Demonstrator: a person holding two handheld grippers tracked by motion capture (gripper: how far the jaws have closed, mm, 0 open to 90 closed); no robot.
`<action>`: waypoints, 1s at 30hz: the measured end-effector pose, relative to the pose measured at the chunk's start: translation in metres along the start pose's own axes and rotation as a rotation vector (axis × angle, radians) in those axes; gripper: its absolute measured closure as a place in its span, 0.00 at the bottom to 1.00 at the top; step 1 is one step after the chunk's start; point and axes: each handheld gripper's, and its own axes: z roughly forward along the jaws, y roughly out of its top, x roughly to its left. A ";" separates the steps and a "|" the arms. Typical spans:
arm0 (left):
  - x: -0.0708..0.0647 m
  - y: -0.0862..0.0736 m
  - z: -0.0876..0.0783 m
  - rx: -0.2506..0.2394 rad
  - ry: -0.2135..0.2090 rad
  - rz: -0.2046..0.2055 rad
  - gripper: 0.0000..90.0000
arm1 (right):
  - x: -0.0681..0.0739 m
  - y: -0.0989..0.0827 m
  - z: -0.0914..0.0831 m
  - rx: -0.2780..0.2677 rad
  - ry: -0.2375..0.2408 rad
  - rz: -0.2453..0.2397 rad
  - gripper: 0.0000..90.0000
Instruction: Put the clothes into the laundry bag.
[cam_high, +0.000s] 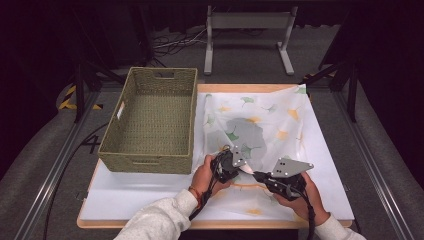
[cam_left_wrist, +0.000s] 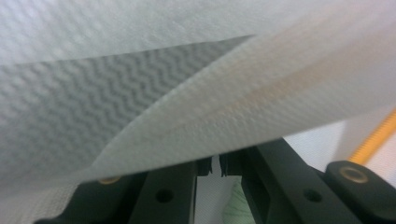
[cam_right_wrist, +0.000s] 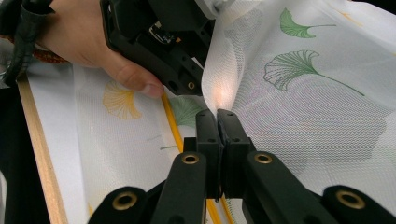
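Both forearms enter from the near edge, hands close together; left hand-held gripper and right hand-held gripper point toward each other, jaws pinched closed, tips nearly meeting.

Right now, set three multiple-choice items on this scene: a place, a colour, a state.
1. Where does the woven basket stand?
A. left of the cloth
B. on the cloth
C. right of the cloth

2. What colour is the basket?
A. red
B. olive green
C. blue

3. How is the right gripper?
A. wide open
B. shut on the cloth
C. shut on the basket

Answers:
1 A, the high view shows it left of the leaf-printed cloth.
2 B, its weave is olive green.
3 B, its fingers pinch a fold of cloth.
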 end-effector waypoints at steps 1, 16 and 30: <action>0.000 0.000 -0.002 -0.009 -0.015 0.003 0.93 | 0.000 0.000 0.000 -0.001 -0.001 0.001 0.99; -0.010 -0.010 -0.029 -0.014 -0.071 0.043 0.82 | 0.001 0.006 -0.010 -0.048 -0.007 -0.002 0.99; -0.012 -0.026 -0.063 -0.026 -0.110 0.073 0.94 | 0.005 0.013 -0.020 -0.084 -0.003 -0.009 0.99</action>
